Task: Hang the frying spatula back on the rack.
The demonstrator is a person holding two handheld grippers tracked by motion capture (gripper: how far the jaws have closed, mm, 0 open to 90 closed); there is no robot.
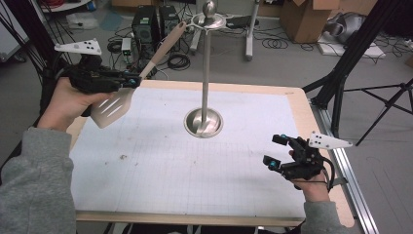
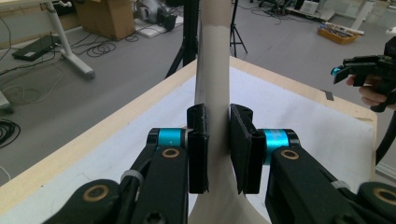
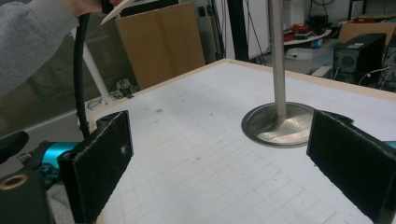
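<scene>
The person wears grey sleeves. Each black tongs, left tongs point(image 1: 130, 81) and right tongs point(image 1: 275, 151), has cyan collars, brass-coloured pivot screws, a trailing black cable and a white three-cornered plate with dark dots.

stand point(image 1: 203, 122): mid-tabletop point(image 1: 160, 175) | spatula point(image 1: 127, 92): left of stand, above the tabletop's far-left part, in left tongs point(image 1: 131, 81) | right tongs point(image 1: 274, 151): right of stand, nearer the person

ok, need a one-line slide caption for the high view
Left gripper holds a white slotted spatula beside the tall steel utensil stand; right gripper waits open over the gridded mat.
</scene>
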